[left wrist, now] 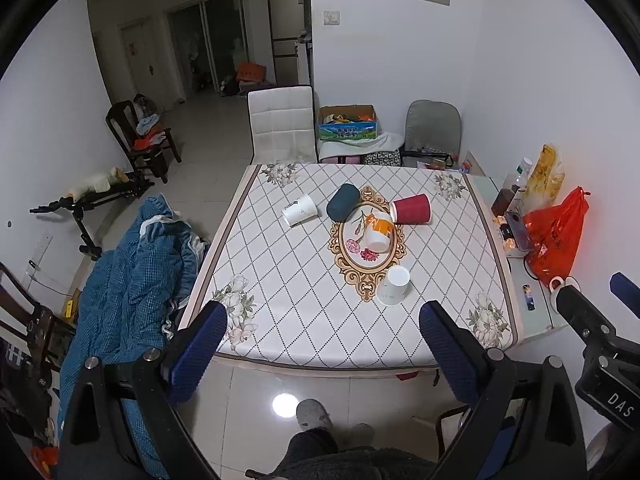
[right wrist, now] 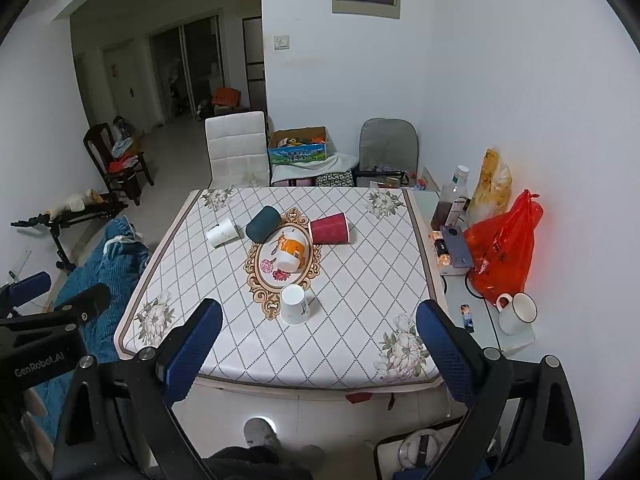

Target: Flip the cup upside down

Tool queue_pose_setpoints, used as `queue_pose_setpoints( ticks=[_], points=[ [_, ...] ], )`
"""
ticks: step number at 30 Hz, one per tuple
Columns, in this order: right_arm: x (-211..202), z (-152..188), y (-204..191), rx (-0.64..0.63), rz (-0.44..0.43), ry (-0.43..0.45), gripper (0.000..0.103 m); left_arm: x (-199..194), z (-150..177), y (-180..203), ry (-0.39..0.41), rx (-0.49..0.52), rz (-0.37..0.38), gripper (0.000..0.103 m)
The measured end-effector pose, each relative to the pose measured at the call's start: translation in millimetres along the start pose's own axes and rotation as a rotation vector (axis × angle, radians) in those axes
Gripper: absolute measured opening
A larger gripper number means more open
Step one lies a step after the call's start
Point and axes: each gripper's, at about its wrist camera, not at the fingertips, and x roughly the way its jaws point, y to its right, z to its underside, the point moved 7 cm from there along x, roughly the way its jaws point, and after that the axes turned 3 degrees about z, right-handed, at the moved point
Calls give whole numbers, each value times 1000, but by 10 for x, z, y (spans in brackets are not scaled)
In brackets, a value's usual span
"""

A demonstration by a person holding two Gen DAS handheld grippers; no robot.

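Observation:
Several cups are on the patterned table. A white cup stands upside down near the front. An orange-and-white cup, a red cup, a dark teal cup and a small white cup lie on their sides further back. My left gripper and right gripper are both open and empty, held in front of the table's near edge, apart from all cups.
A side shelf right of the table holds a red plastic bag, bottles, a phone and a white mug. A white chair and a grey chair stand behind the table. A blue quilt lies left.

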Motion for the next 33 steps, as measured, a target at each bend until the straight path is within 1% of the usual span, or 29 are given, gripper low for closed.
queue_pose_setpoints(
  ticks=[20, 33],
  points=[
    [2, 55, 45, -1, -4, -7, 99, -13, 9, 24, 1, -1, -6, 99],
    [33, 46, 48, -2, -7, -9, 99, -111, 34, -60, 17, -15, -20, 99]
  ],
)
